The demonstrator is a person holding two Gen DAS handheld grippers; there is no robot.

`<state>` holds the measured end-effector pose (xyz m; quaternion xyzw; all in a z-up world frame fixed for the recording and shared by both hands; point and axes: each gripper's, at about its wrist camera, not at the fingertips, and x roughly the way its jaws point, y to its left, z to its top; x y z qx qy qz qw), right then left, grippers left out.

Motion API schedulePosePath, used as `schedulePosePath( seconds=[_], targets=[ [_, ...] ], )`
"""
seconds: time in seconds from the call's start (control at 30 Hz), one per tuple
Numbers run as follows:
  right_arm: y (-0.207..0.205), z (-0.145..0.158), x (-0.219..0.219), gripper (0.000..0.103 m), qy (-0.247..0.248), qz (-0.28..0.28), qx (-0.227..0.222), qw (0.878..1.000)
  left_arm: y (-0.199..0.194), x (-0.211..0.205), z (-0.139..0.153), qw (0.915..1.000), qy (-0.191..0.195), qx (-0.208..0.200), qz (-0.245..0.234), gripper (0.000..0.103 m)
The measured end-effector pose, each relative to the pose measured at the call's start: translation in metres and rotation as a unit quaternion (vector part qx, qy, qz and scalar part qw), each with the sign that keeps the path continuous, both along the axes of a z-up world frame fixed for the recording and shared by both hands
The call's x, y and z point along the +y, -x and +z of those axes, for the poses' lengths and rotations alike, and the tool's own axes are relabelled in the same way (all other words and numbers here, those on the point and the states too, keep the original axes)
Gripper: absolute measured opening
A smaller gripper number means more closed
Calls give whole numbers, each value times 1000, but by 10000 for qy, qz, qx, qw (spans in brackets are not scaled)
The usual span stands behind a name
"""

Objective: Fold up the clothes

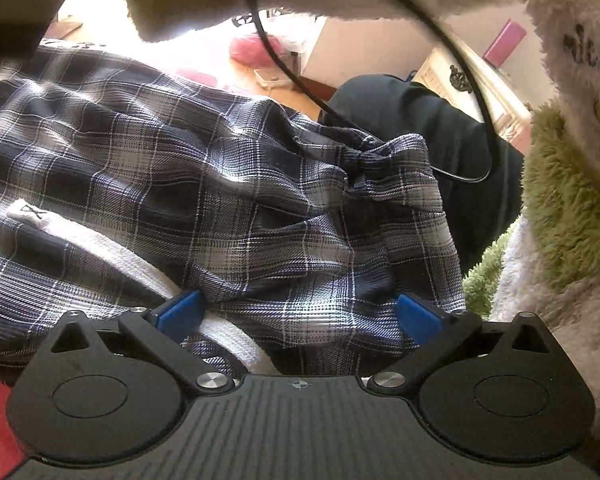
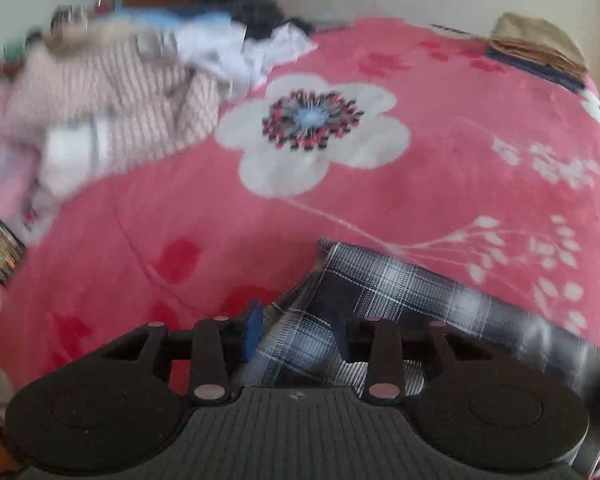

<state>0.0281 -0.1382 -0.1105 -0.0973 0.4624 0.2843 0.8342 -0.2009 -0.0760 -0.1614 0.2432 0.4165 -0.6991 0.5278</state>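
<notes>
Crumpled woven plaid garment (image 1: 228,184)

A navy-and-white plaid garment (image 1: 228,184) covers the left wrist view; at twelve o'clock in the right view, a pink blanket (image 2: 440,184) with white flowers.

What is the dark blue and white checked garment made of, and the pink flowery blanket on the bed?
The dark blue and white checked garment looks like thin woven cloth, maybe cotton: matte, with fine thread lines and soft creases. The pink flowery blanket seems a soft fleece or plush, matte and slightly fuzzy, though blur leaves that open.
</notes>
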Motion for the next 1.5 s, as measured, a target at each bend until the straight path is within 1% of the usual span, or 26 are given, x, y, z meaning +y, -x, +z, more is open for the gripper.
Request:
schedulePosePath(
  seconds=[0.03,0.07,0.1,0.17,0.2,0.3,0.43,0.5,0.57,0.67,0.73,0.77,0.83,0.9,0.97,1.07,1.1,1.13,1.17,1.23,1.3,1.33,1.4,1.43,1.5],
  targets=[
    [-1,-5,3,25,89,12,-4,10000,2,-1,-2,10000,14,7,1,103],
    [-2,-7,2,6,56,-12,21,10000,2,-1,-2,10000,28,14,3,103],
    [-4,-10,1,3,23,-36,47,10000,2,-1,-2,10000,42,21,4,103],
    [-6,-8,-6,2,-194,-139,57,9997,2,0,-3,10000,66,32,6,103],
    [-8,-7,-8,0,-320,-208,57,9993,0,3,-4,10000,77,39,7,103],
    [-18,-8,-12,0,-613,-444,153,9970,1,2,-5,9999,97,40,8,103],
    [-28,-19,-8,0,-789,-591,262,9948,3,3,-5,9999,128,10,15,103],
    [-31,-23,-9,0,-995,-679,266,9924,3,4,-5,9999,138,2,18,103],
    [-37,-25,-16,0,-1289,-944,288,9867,3,4,-6,9999,143,-10,19,103],
    [-47,-20,-34,2,-1744,-1331,411,9748,1,8,-4,9999,148,-35,12,103],
    [-44,-2,-56,2,-1995,-1499,217,9681,1,8,-4,9999,152,-41,11,103],
    [-40,8,-68,2,-2038,-1541,79,9668,1,9,-4,9999,151,-31,14,102],
    [-30,24,-94,2,-1972,-1651,-116,9663,1,8,-4,9999,145,-18,17,102],
    [-21,33,-122,3,-1817,-1773,-135,9671,2,8,-4,9999,136,-36,7,102],
    [-15,28,-147,3,-1517,-2027,-51,9674,4,7,-4,9999,113,-73,0,102],
    [-17,6,-171,3,-888,-2470,112,9649,2,8,-2,9999,49,-117,9,102],
    [-20,-5,-176,3,-698,-2642,82,9619,4,7,-2,9999,21,-145,17,102],
    [-24,-17,-181,3,-475,-2879,18,9565,6,5,-1,9998,-7,-176,25,102],
    [-27,-26,-187,2,-359,-3099,-72,9501,7,5,-1,9997,-43,-221,34,102],
    [-27,-32,-196,2,-445,-3471,-323,9362,8,4,0,9996,-101,-263,45,101],
    [-19,-24,-200,2,-516,-3742,-573,9241,9,2,1,9995,-154,-283,74,101],
    [-12,-17,-201,3,-454,-3808,-751,9205,9,2,2,9994,-177,-288,94,101],
    [12,6,-204,3,-88,-3709,-1246,9202,9,2,3,9993,-213,-290,139,101],
    [28,19,-211,3,-65,-3614,-1416,9216,6,3,3,9992,-231,-271,170,101],
    [62,48,-229,4,-140,-3468,-1585,9243,-1,2,3,9991,-272,-236,245,100]
  ],
)
